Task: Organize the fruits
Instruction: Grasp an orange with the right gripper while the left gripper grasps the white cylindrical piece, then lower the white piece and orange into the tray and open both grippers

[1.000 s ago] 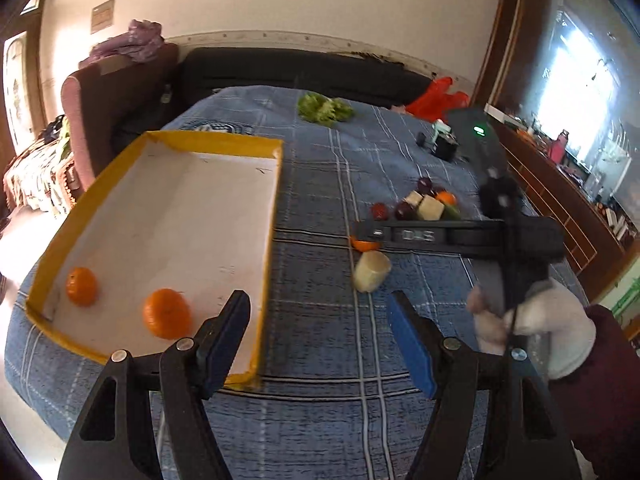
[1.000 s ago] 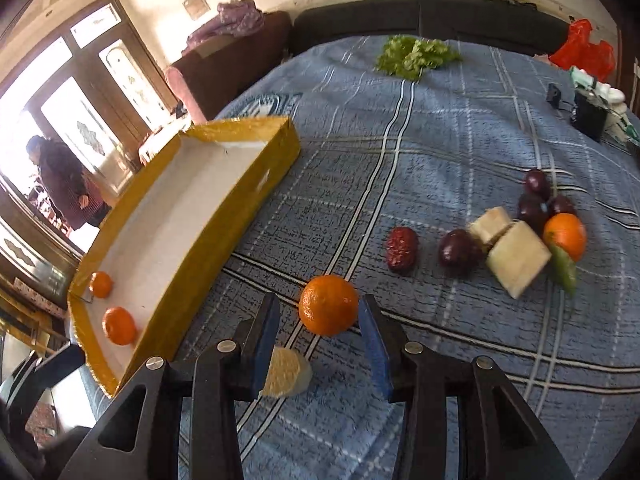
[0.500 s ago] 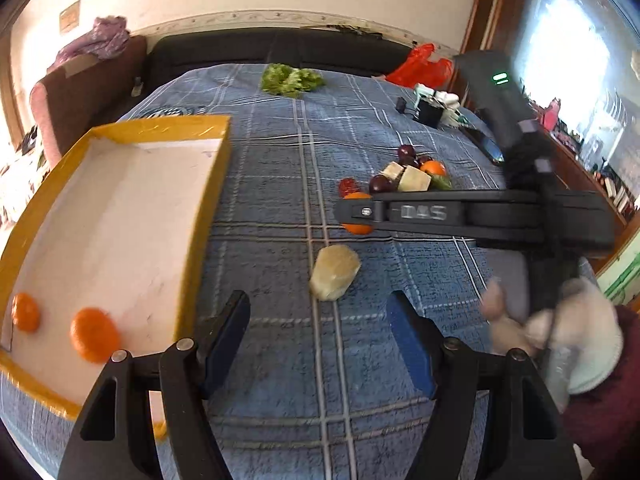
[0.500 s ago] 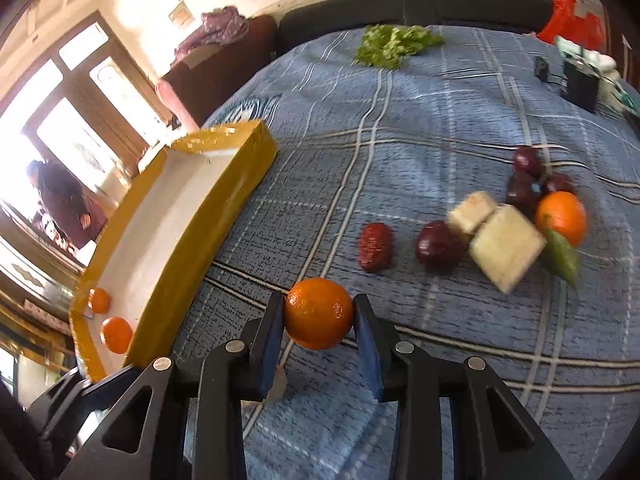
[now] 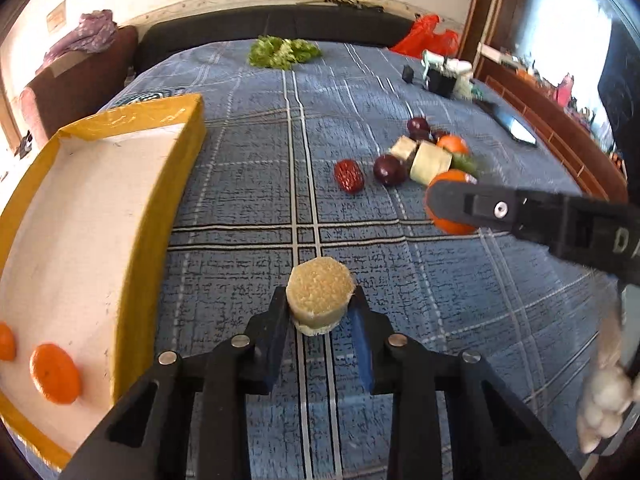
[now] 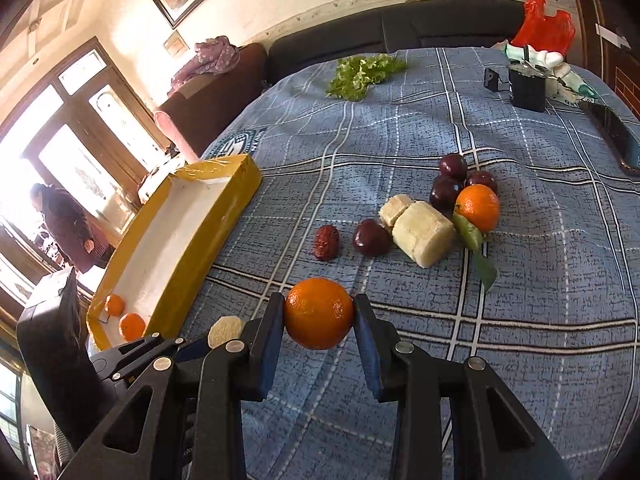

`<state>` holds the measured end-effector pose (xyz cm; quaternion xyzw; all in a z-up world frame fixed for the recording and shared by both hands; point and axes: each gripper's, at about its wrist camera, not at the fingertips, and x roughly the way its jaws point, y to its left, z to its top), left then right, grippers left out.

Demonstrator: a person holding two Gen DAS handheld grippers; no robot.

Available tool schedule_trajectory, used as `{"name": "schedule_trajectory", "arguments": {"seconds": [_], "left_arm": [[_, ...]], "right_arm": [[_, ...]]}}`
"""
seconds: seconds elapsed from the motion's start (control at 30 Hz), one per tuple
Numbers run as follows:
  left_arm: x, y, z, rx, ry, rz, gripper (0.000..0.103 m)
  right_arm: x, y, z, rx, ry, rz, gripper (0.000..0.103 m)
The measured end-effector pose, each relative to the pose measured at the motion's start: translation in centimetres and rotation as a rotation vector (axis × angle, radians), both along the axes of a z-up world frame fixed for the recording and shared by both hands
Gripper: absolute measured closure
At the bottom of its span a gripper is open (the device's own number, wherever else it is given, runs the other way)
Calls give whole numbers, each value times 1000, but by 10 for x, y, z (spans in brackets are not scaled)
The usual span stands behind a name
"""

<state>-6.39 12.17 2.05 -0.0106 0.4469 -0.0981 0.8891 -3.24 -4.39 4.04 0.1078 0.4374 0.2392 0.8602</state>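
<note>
Left wrist view
Left gripper [image 5: 320,322]: jaws closed in on a pale cylindrical cut fruit chunk [image 5: 320,300], pads touching both its sides, cut face toward the lens.
Chunk position: over the blue plaid tablecloth [image 5: 248,216], near its front edge, just right of the yellow-rimmed white tray [image 5: 160,200].
Tray contents: two small oranges [image 5: 54,374] in the near corner.
Right gripper: enters from the right edge, a round orange tangerine [image 5: 450,200] in its tip.

Right wrist view
Right gripper [image 6: 319,322]: jaws clamped on the tangerine [image 6: 319,313], one pad on each flank, fruit at the fingertips.
Tangerine position: above the cloth, between the tray [image 6: 224,216] and the fruit cluster.
Cluster: wrinkled red date [image 6: 326,242], dark plums [image 6: 371,237], pale chunks [image 6: 422,232], leafy tangerine [image 6: 477,207], mid-cloth.
</note>
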Motion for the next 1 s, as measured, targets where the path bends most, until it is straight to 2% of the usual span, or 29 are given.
{"name": "schedule_trajectory", "arguments": {"seconds": [0.1, 0.17, 0.27, 0.33, 0.4, 0.5, 0.77, 0.8, 0.83, 0.9, 1.0], "left_arm": [[-11, 18, 21, -68, -27, 38, 74], [-20, 38, 41, -86, -59, 70, 74], [-29, 80, 67, -54, -105, 152, 74], [-26, 111, 73, -2, -111, 227, 74], [-20, 140, 70, 31, -89, 292, 74], [-8, 183, 51, 54, -21, 381, 74], [14, 219, 19, 66, 63, 466, 73], [13, 222, 17, 51, 65, 468, 70], [13, 222, 17, 45, 66, 471, 61], [13, 225, 17, 33, 64, 481, 50], [10, 226, 19, 17, 59, 481, 50]], "right_arm": [[-7, 11, 9, 9, -16, 27, 65], [-13, 26, 19, 17, -38, 70, 65], [-23, 53, 31, 28, -66, 144, 65], [-29, 82, 37, 35, -76, 211, 64], [-33, 110, 36, 36, -71, 267, 64], [-37, 149, 26, 9, -62, 325, 64], [-33, 207, -8, -103, -25, 375, 64], [-33, 211, -10, -114, -22, 375, 64], [-33, 213, -14, -125, -20, 374, 64], [-30, 219, -17, -137, -14, 372, 63], [-31, 222, -15, -153, -27, 366, 62]]}}
